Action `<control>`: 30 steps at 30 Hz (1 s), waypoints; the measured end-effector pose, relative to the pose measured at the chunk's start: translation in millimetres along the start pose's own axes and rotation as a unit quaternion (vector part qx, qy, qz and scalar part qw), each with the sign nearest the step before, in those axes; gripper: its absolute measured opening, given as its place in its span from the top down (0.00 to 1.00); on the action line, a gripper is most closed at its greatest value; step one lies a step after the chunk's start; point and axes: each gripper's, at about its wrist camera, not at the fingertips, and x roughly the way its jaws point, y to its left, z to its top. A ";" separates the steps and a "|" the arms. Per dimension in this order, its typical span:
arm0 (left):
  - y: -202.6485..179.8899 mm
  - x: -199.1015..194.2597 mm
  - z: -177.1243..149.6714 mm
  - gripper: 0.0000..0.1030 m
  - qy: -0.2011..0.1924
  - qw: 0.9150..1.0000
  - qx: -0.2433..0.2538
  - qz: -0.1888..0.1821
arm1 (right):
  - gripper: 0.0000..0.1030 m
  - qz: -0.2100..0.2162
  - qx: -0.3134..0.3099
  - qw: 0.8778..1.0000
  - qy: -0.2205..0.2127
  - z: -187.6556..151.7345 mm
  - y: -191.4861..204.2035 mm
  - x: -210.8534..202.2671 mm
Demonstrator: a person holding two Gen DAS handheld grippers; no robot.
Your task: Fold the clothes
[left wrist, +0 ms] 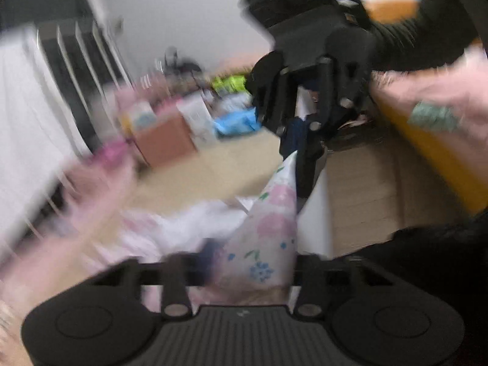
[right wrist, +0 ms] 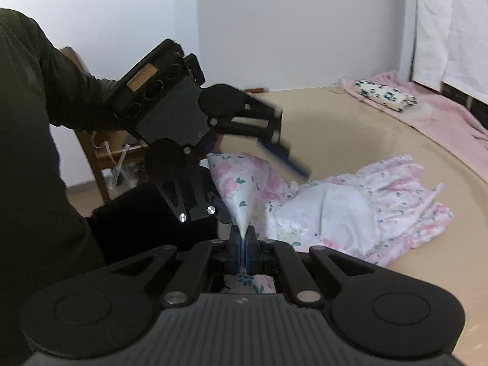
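A white garment with pink and blue flowers (right wrist: 350, 204) lies crumpled on a beige bed (right wrist: 350, 128). My right gripper (right wrist: 243, 245) is shut on a corner of it and pulls the cloth taut. My left gripper (right wrist: 262, 180) is open, its jaws spread wide over the raised cloth, one blue-padded finger (right wrist: 286, 155) above it. In the blurred left wrist view the floral garment (left wrist: 268, 228) rises between my left gripper's spread jaws up to the right gripper (left wrist: 300, 152), which is shut on its tip.
A pink blanket (right wrist: 442, 119) with a small flowered pillow (right wrist: 387, 94) lies at the bed's far right by a white curtain (right wrist: 451, 30). A wooden chair (right wrist: 100, 152) stands left of the bed. Boxes and clutter (left wrist: 183, 122) sit on the floor.
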 end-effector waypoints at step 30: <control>128.3 -2.0 -17.4 0.72 0.017 0.863 -0.492 -0.116 | 0.84 0.147 0.479 0.856 -0.127 -73.8 -107.5 16.0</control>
